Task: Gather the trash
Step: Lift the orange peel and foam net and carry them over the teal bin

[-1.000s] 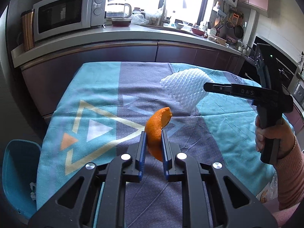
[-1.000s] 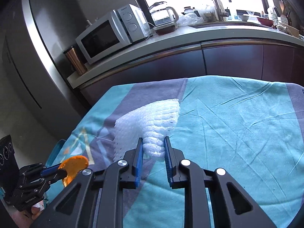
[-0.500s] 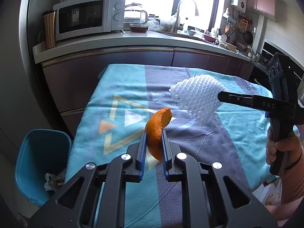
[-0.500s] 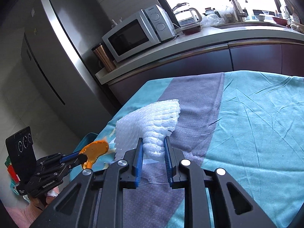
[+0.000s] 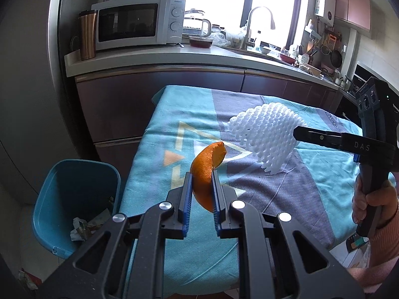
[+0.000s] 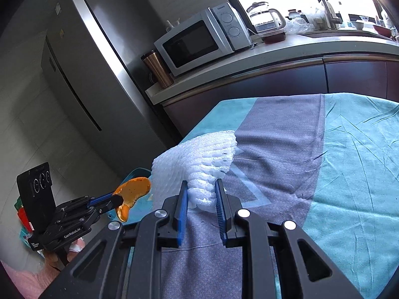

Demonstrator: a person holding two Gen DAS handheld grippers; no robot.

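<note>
My left gripper (image 5: 202,178) is shut on a curved orange peel (image 5: 205,167) and holds it above the left part of the table; the gripper also shows in the right wrist view (image 6: 117,203) with the peel (image 6: 133,190). My right gripper (image 6: 201,191) is shut on a white foam fruit net (image 6: 197,157) and holds it above the cloth; the left wrist view shows this gripper (image 5: 298,133) and the net (image 5: 266,137). A blue trash bin (image 5: 62,184) stands on the floor left of the table, with scraps inside.
The table carries a teal and grey cloth (image 5: 286,199). Behind it runs a kitchen counter (image 5: 149,59) with a microwave (image 5: 134,22), a copper tumbler (image 5: 87,35) and a kettle. A steel fridge (image 6: 99,74) stands at the left.
Both grippers have moved left with their loads. The bin has come much further into the left wrist view, and the fridge fills more of the right wrist view.
</note>
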